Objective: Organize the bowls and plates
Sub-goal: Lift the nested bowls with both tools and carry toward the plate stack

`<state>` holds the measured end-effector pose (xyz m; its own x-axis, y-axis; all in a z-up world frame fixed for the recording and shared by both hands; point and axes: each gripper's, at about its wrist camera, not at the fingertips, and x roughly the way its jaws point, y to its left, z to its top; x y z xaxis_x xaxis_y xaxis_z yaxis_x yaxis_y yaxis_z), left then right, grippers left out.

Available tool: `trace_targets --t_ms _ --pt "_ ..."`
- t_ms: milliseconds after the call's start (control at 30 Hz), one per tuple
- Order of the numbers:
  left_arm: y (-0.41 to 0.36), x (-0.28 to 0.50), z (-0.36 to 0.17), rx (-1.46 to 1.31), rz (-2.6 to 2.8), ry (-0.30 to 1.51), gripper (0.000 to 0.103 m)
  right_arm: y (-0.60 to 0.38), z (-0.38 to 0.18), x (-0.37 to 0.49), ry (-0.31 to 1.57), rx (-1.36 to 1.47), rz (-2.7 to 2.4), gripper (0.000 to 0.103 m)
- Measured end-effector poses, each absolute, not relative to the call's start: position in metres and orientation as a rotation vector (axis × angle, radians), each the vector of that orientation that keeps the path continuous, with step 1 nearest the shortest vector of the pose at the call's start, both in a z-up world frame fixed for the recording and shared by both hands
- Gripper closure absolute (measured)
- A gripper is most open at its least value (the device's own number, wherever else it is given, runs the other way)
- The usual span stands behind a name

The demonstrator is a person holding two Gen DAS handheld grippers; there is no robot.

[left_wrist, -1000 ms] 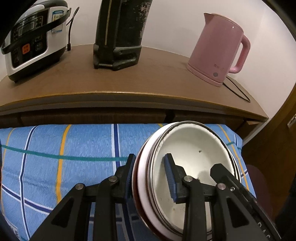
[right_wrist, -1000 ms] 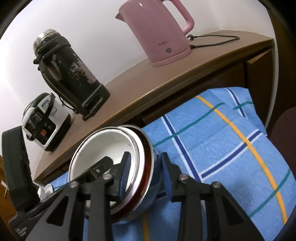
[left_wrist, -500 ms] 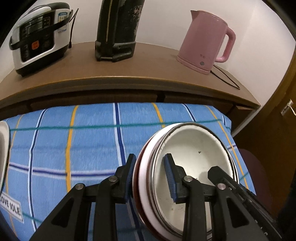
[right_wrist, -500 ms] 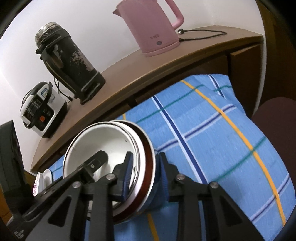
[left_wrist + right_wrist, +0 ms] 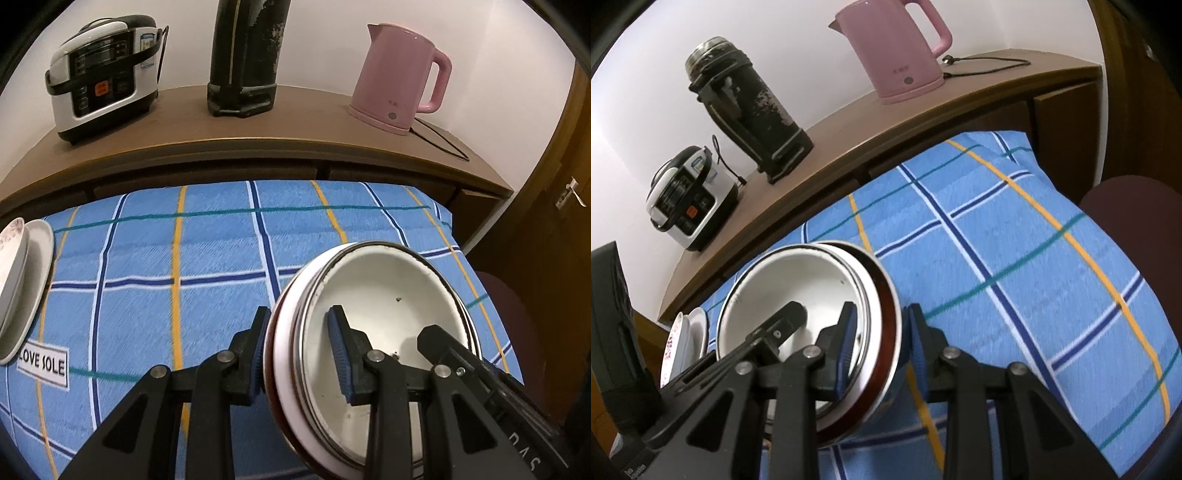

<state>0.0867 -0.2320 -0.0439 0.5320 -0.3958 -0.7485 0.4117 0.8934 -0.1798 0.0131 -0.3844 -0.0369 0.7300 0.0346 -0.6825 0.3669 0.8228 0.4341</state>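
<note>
A: We have a nested stack of bowls (image 5: 384, 317) in the lower right of the left wrist view, tilted so the white inside of the top one faces us. Our left gripper (image 5: 301, 354) is clamped on its near rim: one blue pad sits against the outside of the stack and the other inside the top bowl.

B: And in the right wrist view the same stack sits at the lower left. Our right gripper (image 5: 881, 349) grasps the opposite rim, one finger inside the bowl and one against the blue outer wall, with the rims pinched between them.

A: We count at least a steel-rimmed white bowl, a white one under it, and one with a dark red rim at the bottom.

B: The stack hangs over the blue plaid cloth (image 5: 166, 266). Whether it touches the cloth, we cannot tell.

A: At the left edge of the left wrist view we see more white dishes (image 5: 22, 284) leaning on the cloth, above a "LOVE SOLE" label (image 5: 43, 366).

B: Along the top, the wooden counter (image 5: 258, 125) carries a rice cooker (image 5: 101, 74), a dark thermos (image 5: 245, 59) and a pink kettle (image 5: 400, 75).
</note>
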Motion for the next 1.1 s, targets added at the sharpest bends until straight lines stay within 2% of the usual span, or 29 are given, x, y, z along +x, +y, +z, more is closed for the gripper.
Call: trace_targets --t_ms 1100 --pt "-0.152 0.039 -0.032 0.022 -0.394 0.846 0.068 -0.306 -0.031 -0.027 0.752 0.565 -0.119 0.076"
